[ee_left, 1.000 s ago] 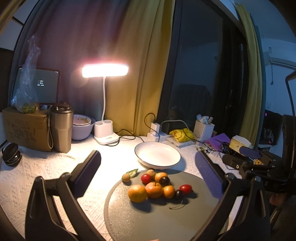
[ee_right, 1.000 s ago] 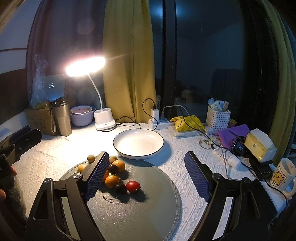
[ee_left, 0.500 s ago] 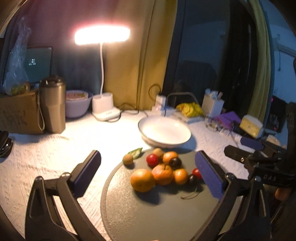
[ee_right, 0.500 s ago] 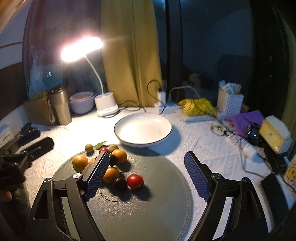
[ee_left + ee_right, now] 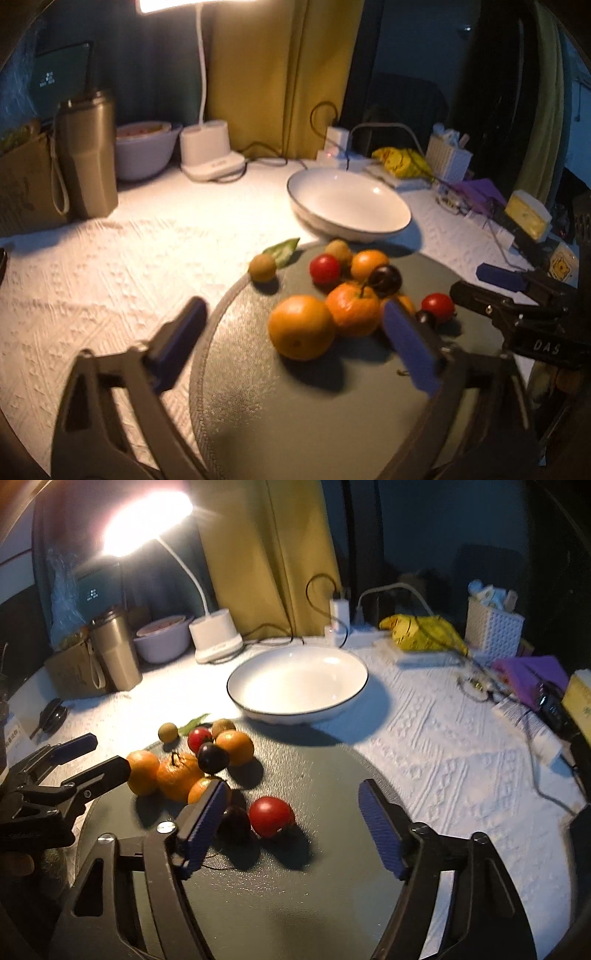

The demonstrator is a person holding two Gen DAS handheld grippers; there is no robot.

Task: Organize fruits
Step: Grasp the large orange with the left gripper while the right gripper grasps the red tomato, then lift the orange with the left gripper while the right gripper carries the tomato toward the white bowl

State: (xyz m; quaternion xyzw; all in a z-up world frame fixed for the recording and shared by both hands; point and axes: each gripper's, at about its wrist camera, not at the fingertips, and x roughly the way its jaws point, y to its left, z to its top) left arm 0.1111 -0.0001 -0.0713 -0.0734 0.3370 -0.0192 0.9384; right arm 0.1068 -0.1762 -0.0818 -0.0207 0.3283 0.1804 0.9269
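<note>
Home room at night, cluttered tabletop by dark window. Shown by: yellow curtain, lit desk lamp, white embossed cloth, travel mug, power strip, white basket, empty dish.

The round mat looks like dark grey matt rubbery stuff with a fine grainy sheen. The tablecloth is white cloth with a bumpy woven pattern. The bowl is glossy white ceramic, by the look of it. The tumbler is brushed metal, dull finish. The tomato is smooth and shiny, the big orange dimpled and matt. Gripper pads are ribbed blue rubber.
</note>
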